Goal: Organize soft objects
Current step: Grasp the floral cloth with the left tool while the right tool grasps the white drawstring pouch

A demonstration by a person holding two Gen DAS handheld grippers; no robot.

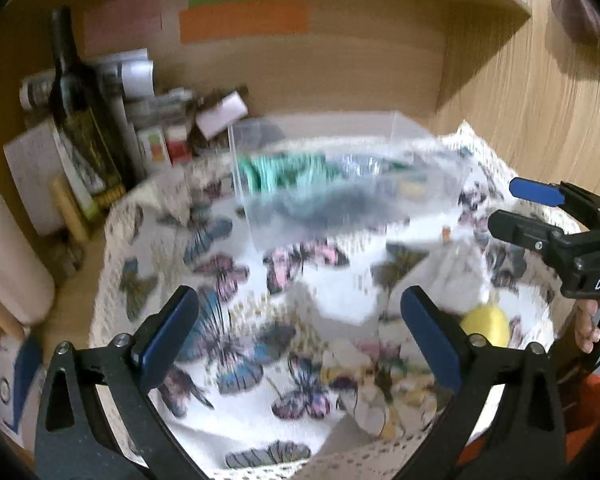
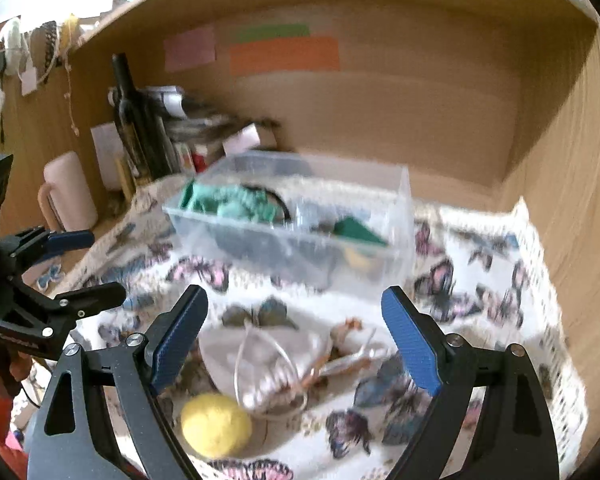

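Note:
A clear plastic box stands on the butterfly cloth and holds green fabric and dark soft items; it also shows in the left wrist view. A yellow ball and a grey drawstring pouch lie on the cloth in front of it. My right gripper is open and empty, just above the pouch and ball. My left gripper is open and empty over the cloth, left of the ball. The right gripper shows at the right of the left wrist view.
A dark bottle, papers and small boxes crowd the back left corner of the wooden alcove. A pink mug stands at the left. The alcove's wooden walls close in at the back and right.

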